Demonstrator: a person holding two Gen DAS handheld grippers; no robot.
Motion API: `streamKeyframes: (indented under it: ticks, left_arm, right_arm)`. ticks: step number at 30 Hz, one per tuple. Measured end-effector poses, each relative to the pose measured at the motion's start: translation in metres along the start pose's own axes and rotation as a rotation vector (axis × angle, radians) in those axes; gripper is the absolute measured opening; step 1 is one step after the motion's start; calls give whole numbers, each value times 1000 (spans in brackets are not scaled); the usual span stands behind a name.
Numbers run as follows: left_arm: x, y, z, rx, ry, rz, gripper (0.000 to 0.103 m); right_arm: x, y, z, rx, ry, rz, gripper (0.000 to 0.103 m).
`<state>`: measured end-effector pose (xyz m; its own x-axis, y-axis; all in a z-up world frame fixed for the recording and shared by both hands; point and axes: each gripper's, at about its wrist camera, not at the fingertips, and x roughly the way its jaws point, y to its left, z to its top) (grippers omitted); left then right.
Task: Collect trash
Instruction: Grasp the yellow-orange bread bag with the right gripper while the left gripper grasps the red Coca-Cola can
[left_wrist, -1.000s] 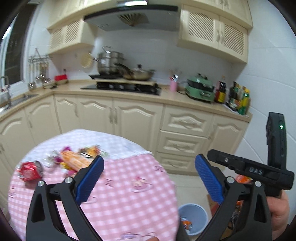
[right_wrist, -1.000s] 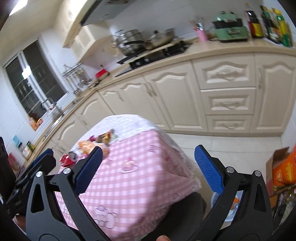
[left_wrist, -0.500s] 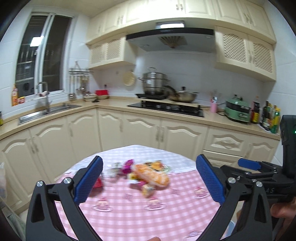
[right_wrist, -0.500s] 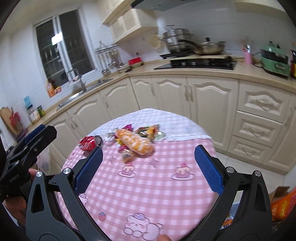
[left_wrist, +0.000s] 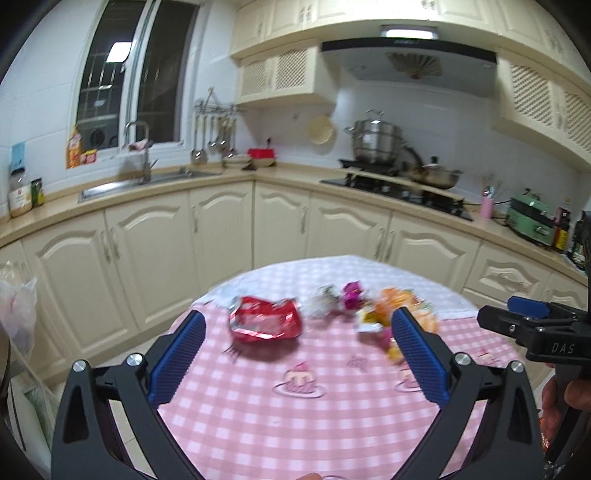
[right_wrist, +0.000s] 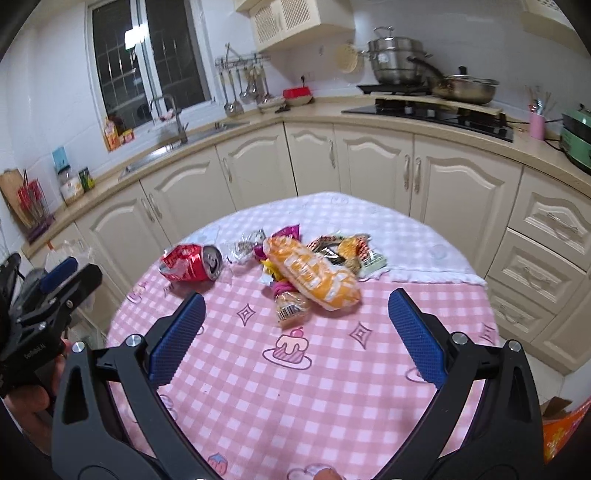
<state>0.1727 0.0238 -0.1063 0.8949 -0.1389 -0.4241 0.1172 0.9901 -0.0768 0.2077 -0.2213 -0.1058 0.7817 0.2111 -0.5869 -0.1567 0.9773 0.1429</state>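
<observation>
A round table with a pink checked cloth (right_wrist: 314, 387) carries a heap of trash at its far side. A crushed red can (right_wrist: 190, 263) (left_wrist: 264, 323) lies at the left of the heap. An orange snack bag (right_wrist: 314, 273) (left_wrist: 397, 306) rests across several small wrappers, among them a magenta one (left_wrist: 351, 294). My left gripper (left_wrist: 295, 354) hovers open over the near cloth, facing the can. My right gripper (right_wrist: 295, 332) is open too, short of the orange bag, with nothing between its fingers. Each gripper shows at the edge of the other's view, held by a hand.
Cream kitchen cabinets (right_wrist: 369, 162) curve around behind the table, with a sink (right_wrist: 177, 144) at left and a stove with pots (right_wrist: 428, 107) at right. An orange cardboard box (right_wrist: 561, 432) sits on the floor at lower right. A plastic bag (left_wrist: 16, 310) hangs at far left.
Both views have swung left from the floor bin and cabinets to face the table's trash heap. Both grippers have come closer to the trash and stayed open.
</observation>
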Motion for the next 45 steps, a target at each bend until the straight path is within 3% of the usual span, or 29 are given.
streamKeyframes:
  ticks: [7, 14, 15, 16, 19, 22, 27, 36, 38, 39, 40, 42, 45]
  left_arm:
    - [26, 10, -14, 11, 52, 14, 98]
    - [51, 19, -20, 17, 90, 52, 98]
    - [54, 21, -20, 19, 95, 54, 98]
    - [58, 22, -20, 26, 104, 55, 98]
    - [70, 21, -21, 73, 119, 71, 98]
    - [85, 18, -21, 155, 128, 77, 98]
    - [109, 14, -25, 317, 147, 94, 98]
    - [135, -2, -36, 710, 138, 80, 98]
    - [147, -4, -38, 762, 166, 60, 90]
    - [155, -5, -38, 777, 201, 35, 69]
    - [164, -4, -38, 770, 246, 11, 38]
    - [176, -2, -38, 747, 280, 10, 25]
    - [175, 0, -34, 720, 270, 16, 20]
  right_arm:
    - [68, -2, 4, -49, 83, -42, 97]
    - [126, -7, 17, -84, 157, -30, 94]
    - [134, -8, 17, -87, 172, -24, 83]
    - [143, -9, 16, -91, 196, -26, 66]
    - [145, -18, 14, -45, 204, 9, 51]
    - [130, -23, 12, -8, 172, 47, 44]
    - [116, -28, 10, 13, 161, 67, 42]
    - [107, -27, 11, 20, 149, 75, 42]
    - [106, -27, 11, 21, 150, 77, 42]
    - [106, -26, 11, 22, 151, 78, 42]
    - [105, -26, 11, 22, 152, 78, 41]
    - [103, -25, 11, 23, 154, 77, 37]
    - [97, -25, 12, 24, 145, 75, 37]
